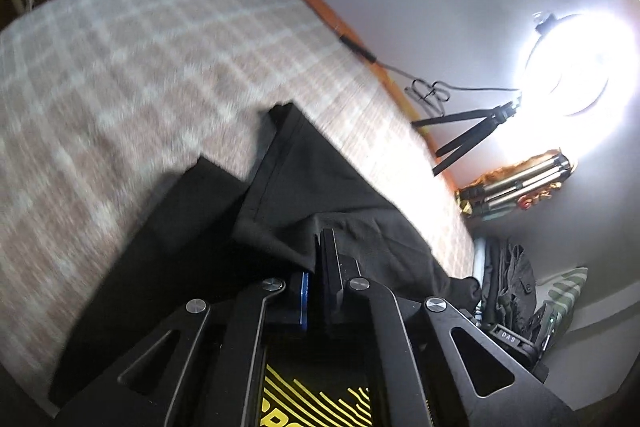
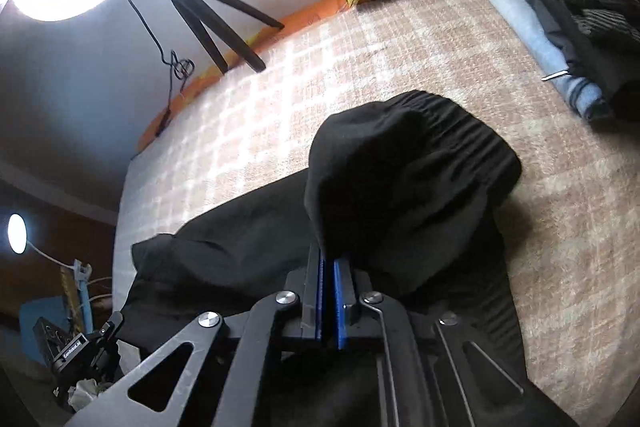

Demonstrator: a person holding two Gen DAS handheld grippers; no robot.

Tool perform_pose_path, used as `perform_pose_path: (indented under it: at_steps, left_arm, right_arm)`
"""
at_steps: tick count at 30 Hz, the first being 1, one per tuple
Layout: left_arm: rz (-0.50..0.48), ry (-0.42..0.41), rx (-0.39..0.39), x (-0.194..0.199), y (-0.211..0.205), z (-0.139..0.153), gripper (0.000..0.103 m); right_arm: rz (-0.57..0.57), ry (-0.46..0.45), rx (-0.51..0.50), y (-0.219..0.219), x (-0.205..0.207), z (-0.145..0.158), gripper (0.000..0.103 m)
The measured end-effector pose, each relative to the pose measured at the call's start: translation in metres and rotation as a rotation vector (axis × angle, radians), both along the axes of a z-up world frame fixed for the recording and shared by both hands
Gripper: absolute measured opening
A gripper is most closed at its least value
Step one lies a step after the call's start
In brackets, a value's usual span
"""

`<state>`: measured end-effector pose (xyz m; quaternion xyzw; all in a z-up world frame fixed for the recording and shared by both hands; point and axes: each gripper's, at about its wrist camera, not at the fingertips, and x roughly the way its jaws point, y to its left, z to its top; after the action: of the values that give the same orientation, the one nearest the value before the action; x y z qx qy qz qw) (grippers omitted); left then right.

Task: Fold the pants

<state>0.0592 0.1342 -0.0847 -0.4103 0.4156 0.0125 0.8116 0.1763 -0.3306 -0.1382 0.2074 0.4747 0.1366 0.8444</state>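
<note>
Black pants (image 1: 312, 183) lie on a bed with a beige checked cover (image 1: 140, 67). My left gripper (image 1: 320, 247) is shut on a fold of the black cloth, lifted a little off the bed; a pant leg end hangs forward from it. In the right wrist view my right gripper (image 2: 330, 255) is shut on the pants (image 2: 412, 183) near the elastic waistband (image 2: 452, 123), which is bunched and raised above the bed cover (image 2: 400, 47). More of the pants lies flat to the left, under the gripper.
A lit ring light (image 1: 580, 67) on a small tripod (image 2: 216, 23) stands at the bed's far edge by the wall, with a cable (image 1: 428, 93). Folded clothes (image 2: 552, 11) are stacked at the bed's end. Another gripper device (image 2: 84, 351) sits at the lower left.
</note>
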Motion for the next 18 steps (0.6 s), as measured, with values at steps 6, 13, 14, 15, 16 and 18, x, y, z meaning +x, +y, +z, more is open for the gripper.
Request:
perform_pose_path:
  at_steps: [6,13,14,15,16,18]
  left_arm:
    - [-0.018,-0.074,0.067,-0.012,0.008,0.027,0.002]
    - [-0.048,-0.087,0.088,-0.047,0.017,0.028,0.002]
    - [-0.047,-0.082,0.077,-0.051,0.018,0.026,0.002]
    - [-0.054,-0.072,0.065,-0.055,0.02,0.022,0.002]
    - [-0.066,-0.062,0.067,-0.057,0.02,0.018,0.002]
    - [-0.077,-0.044,0.076,-0.059,0.02,0.014,0.002]
  right_arm:
    - [0.011,-0.07,0.048,-0.011,-0.031,0.022,0.0]
    - [0.025,-0.124,0.116,-0.025,-0.09,0.03,0.0]
    - [0.025,-0.126,0.114,-0.026,-0.097,0.027,0.0]
    - [0.016,-0.123,0.11,-0.024,-0.103,0.021,0.0]
    - [0.016,-0.103,0.114,-0.024,-0.112,0.011,0.0]
    - [0.013,-0.077,0.114,-0.024,-0.123,-0.005,0.0]
